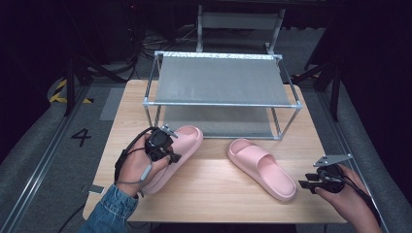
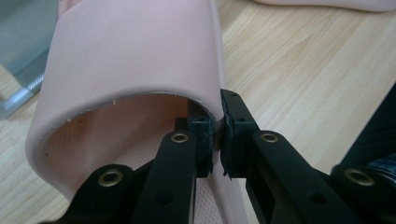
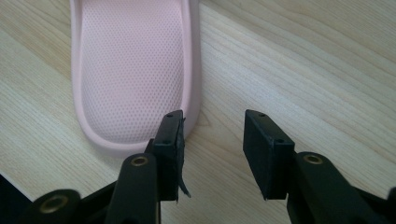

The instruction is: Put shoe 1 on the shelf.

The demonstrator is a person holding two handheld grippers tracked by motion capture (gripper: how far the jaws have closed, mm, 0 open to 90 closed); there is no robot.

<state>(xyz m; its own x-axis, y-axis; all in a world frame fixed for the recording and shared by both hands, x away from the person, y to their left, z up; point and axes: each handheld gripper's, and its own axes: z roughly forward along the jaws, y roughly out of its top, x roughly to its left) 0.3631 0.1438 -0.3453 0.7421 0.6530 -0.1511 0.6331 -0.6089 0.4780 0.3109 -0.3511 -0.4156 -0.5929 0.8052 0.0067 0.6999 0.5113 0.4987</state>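
Two pink slippers on a wooden table (image 1: pixel 214 184), in front of a metal-framed rack (image 1: pixel 221 80) with grey shelves.

Left gripper (image 1: pixel 163 148) is clenched on the left slipper (image 1: pixel 182 145): in the left gripper view the jaws pinch the side edge of that slipper's strap (image 2: pixel 130 56), one pad inside the strap, the other outside. The slipper sits near the table's left side, toe pointing toward the rack.

Right gripper (image 1: pixel 311 180) hovers near the table's right front edge, just beside the heel of the right slipper (image 1: pixel 262 167). Its jaws stand apart with nothing between them; in the right gripper view the heel (image 3: pixel 135 84) lies just ahead of the left jaw. That slipper lies flat on the table, angled.
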